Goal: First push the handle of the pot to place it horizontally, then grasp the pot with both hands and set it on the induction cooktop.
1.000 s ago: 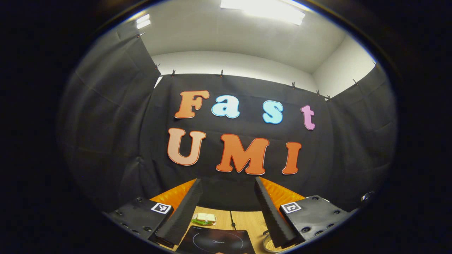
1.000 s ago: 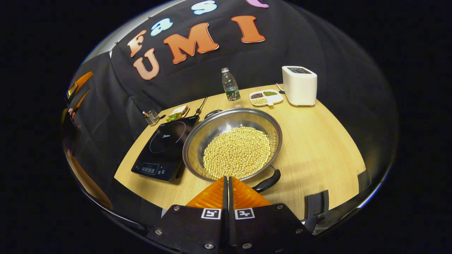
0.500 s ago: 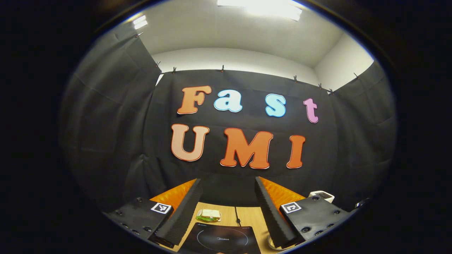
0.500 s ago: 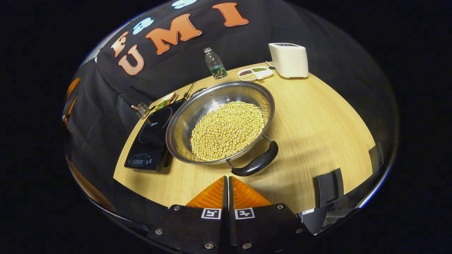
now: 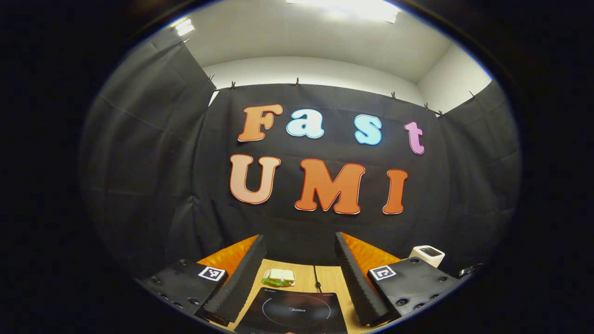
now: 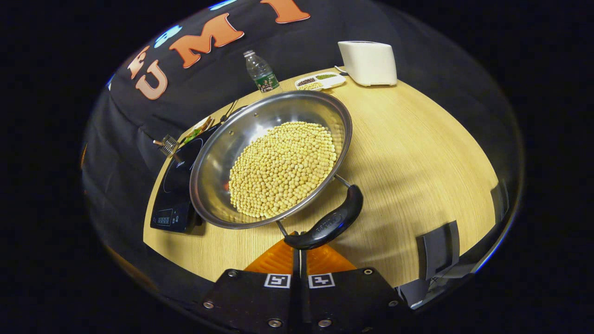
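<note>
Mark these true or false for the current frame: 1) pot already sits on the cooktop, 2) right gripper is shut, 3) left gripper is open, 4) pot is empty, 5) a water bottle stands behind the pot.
1) The pot sits on the induction cooktop. False: it rests on the wooden table beside the cooktop, its rim perhaps overlapping the cooktop's edge.
2) The right gripper is shut. True: its fingers meet, tips just under the pot's near handle.
3) The left gripper is open. True: its fingers stand apart with nothing between them, above the cooktop.
4) The pot is empty. False: it holds pale yellow beans.
5) A water bottle stands behind the pot. True, near the booth wall.
</note>
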Available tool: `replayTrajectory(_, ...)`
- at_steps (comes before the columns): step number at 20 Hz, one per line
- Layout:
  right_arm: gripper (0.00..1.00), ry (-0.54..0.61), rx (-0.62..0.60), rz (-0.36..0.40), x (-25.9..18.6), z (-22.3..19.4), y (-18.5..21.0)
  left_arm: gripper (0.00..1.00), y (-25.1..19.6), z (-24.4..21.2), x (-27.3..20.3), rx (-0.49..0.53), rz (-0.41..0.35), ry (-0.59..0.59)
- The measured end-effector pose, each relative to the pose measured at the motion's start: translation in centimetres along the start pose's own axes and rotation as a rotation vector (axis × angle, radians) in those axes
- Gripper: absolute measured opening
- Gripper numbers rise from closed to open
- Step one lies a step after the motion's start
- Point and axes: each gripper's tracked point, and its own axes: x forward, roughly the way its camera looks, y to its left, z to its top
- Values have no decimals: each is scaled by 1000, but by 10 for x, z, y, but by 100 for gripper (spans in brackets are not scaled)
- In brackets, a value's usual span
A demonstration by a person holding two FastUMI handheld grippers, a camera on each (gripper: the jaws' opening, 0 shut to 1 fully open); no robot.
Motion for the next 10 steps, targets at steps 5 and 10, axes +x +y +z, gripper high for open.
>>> replayTrajectory(5, 0, 43, -25, 14, 9, -5, 10, 97, -14, -17, 8, -32, -32, 56)
replayTrajectory(10, 0, 37, 24, -12, 11, 13, -9, 97, -2, -26, 12, -2, 1, 83)
